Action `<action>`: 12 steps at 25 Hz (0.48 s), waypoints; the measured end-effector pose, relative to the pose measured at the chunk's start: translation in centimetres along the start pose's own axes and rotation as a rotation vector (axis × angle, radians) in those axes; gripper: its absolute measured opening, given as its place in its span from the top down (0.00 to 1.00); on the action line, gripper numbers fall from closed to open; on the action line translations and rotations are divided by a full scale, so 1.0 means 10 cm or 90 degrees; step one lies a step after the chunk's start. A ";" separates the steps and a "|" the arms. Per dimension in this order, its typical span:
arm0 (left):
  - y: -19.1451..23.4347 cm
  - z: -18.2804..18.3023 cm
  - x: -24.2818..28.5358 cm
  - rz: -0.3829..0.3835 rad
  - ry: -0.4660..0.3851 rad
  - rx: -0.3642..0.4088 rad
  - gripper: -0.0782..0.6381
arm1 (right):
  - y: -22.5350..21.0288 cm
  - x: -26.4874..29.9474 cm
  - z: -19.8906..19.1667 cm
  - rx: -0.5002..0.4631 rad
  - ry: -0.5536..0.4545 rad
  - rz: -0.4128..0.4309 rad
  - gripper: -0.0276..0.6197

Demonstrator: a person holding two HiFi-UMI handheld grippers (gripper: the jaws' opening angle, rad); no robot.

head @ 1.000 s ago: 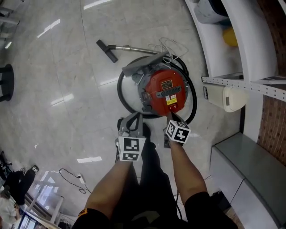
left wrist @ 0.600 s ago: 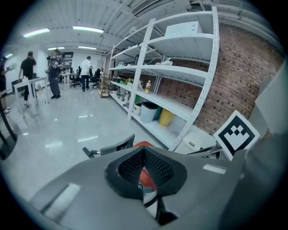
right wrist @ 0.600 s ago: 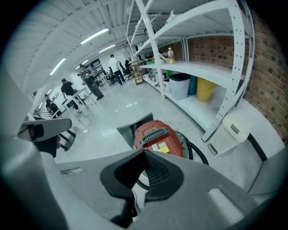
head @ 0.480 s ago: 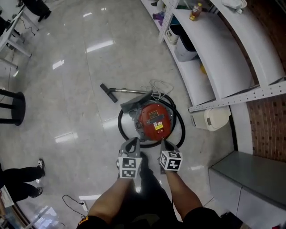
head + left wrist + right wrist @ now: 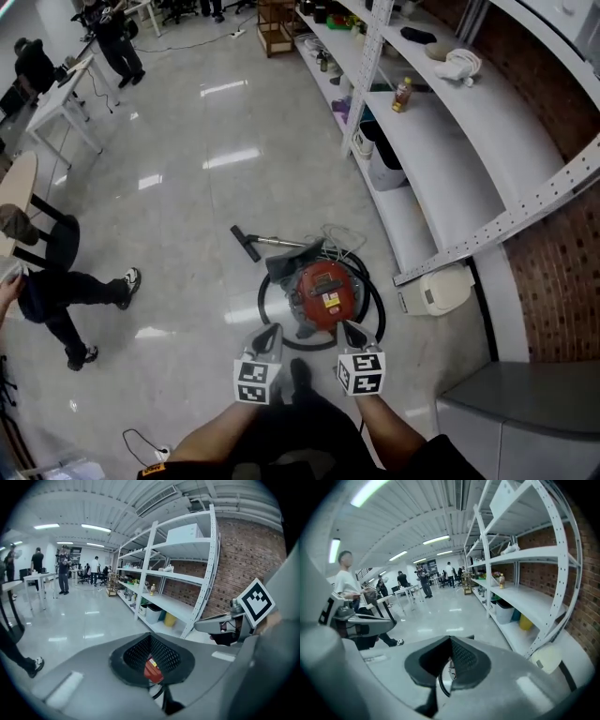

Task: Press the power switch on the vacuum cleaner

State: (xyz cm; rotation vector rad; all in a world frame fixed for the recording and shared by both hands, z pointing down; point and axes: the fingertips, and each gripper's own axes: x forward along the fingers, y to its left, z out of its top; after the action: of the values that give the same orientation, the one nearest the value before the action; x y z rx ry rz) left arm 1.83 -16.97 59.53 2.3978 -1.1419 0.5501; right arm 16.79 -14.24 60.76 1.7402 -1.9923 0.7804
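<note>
A red round vacuum cleaner (image 5: 324,293) sits on the pale floor, ringed by its black hose (image 5: 265,309), with the wand and floor nozzle (image 5: 247,244) lying off to its upper left. My left gripper (image 5: 270,336) hovers above the hose at the near left of the vacuum, jaws together and empty. My right gripper (image 5: 348,329) hangs at the vacuum's near right edge, also shut and empty. A sliver of the red vacuum (image 5: 151,670) shows below the jaws in the left gripper view. The hose (image 5: 440,686) shows the same way in the right gripper view.
White shelving (image 5: 450,159) runs along the right, with a white appliance (image 5: 437,290) on the floor under it and a grey cabinet (image 5: 525,412) at the near right. A person (image 5: 56,281) stands at the left; a cable (image 5: 141,442) lies at the near left.
The head view has risen and widened, so the vacuum looks smaller and farther. Both grippers have drawn back slightly from the vacuum's top and stay shut.
</note>
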 end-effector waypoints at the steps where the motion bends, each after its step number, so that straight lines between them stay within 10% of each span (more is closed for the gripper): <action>1: -0.01 0.06 -0.06 0.007 -0.012 0.001 0.87 | 0.05 -0.09 0.08 -0.004 -0.013 0.008 0.97; 12: -0.09 0.54 -0.71 0.056 -0.118 -0.010 0.87 | 0.49 -0.72 0.55 -0.055 -0.098 0.071 0.97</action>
State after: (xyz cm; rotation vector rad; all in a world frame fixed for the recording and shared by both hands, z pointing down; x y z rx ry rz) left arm -0.65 -14.87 51.20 2.4346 -1.3291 0.3491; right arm 13.55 -11.75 51.34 1.6977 -2.2067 0.6017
